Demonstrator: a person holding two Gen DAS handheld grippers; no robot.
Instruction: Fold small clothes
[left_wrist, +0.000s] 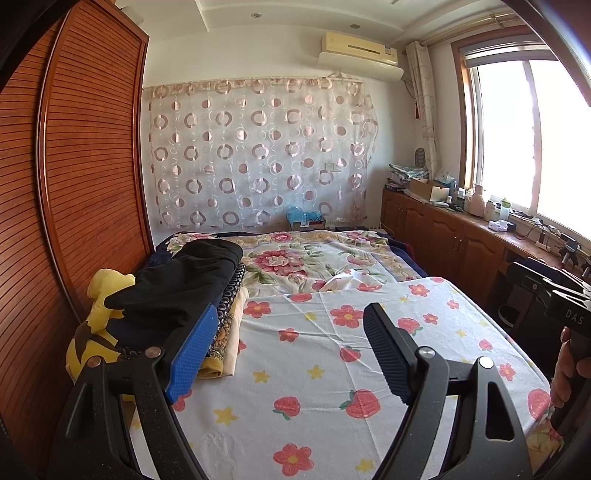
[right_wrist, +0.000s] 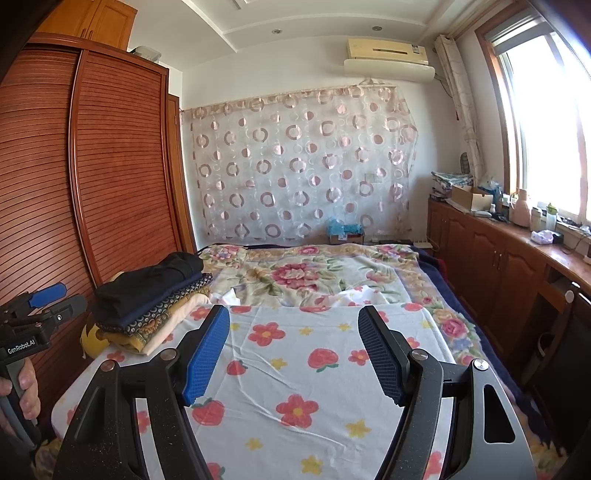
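Item: clothes stack (left_wrist: 192, 295), on the bed (left_wrist: 369, 387), at its left edge beside the wardrobe (left_wrist: 74, 166).
- Make-up: black piece on top, dark patterned piece under it, cream and yellow pieces at the bottom. All look folded already; I see no loose small garment on the flowered sheet (right_wrist: 295, 369) in front of me.
- Bearing: stack lies left of both grippers. My left gripper (left_wrist: 288, 332) is nearer, its blue pad just beside the stack's right edge; my right gripper (right_wrist: 293, 332) is well apart, over bare sheet.
- Axis: long side runs away from me toward the far curtain (left_wrist: 258, 155); folded edges face right, into the bed.
- Left gripper: open, nothing between the jaws.
- Right gripper: open, empty.
- Judgement: any next pick starts leftward, left hand first.
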